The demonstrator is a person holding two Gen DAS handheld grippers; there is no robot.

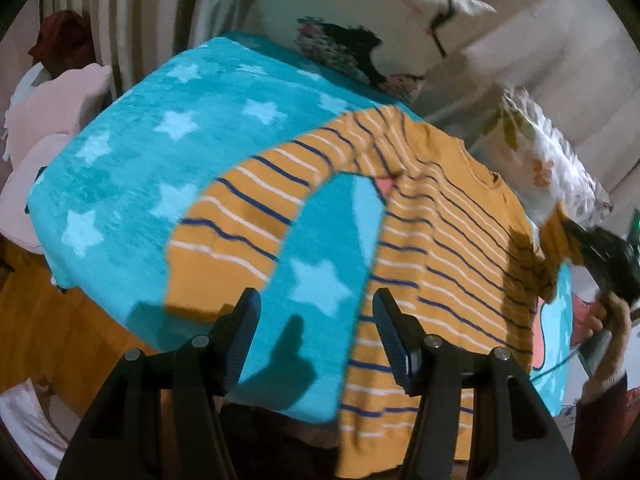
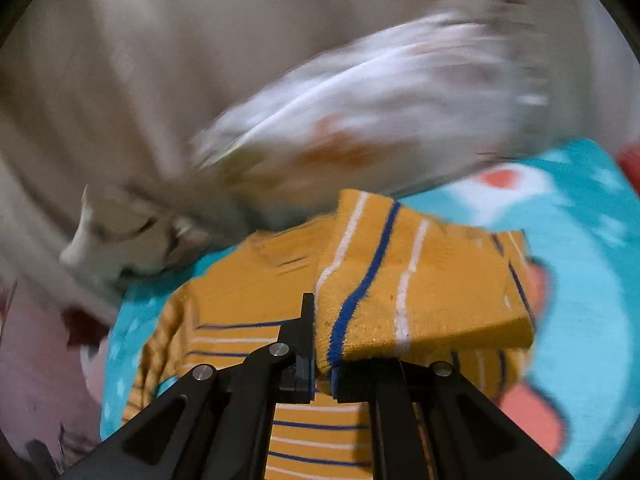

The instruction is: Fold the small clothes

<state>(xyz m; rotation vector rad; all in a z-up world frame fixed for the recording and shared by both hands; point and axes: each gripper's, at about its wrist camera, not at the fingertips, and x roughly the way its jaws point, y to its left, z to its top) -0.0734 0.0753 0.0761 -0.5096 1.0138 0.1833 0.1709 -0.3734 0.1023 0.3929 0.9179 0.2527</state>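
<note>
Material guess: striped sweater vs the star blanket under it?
Sweater: looks like knit, probably cotton or acrylic; matte, ribbed loops visible at the sleeve cuff pinched in the right claw. Star blanket: likely plush fleece; soft, slightly sheeny nap with streaky pile.

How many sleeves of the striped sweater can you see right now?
2. One sleeve lies curved on the teal star blanket, ahead of the open left gripper. The other sleeve is lifted, pinched in the right gripper.
</note>
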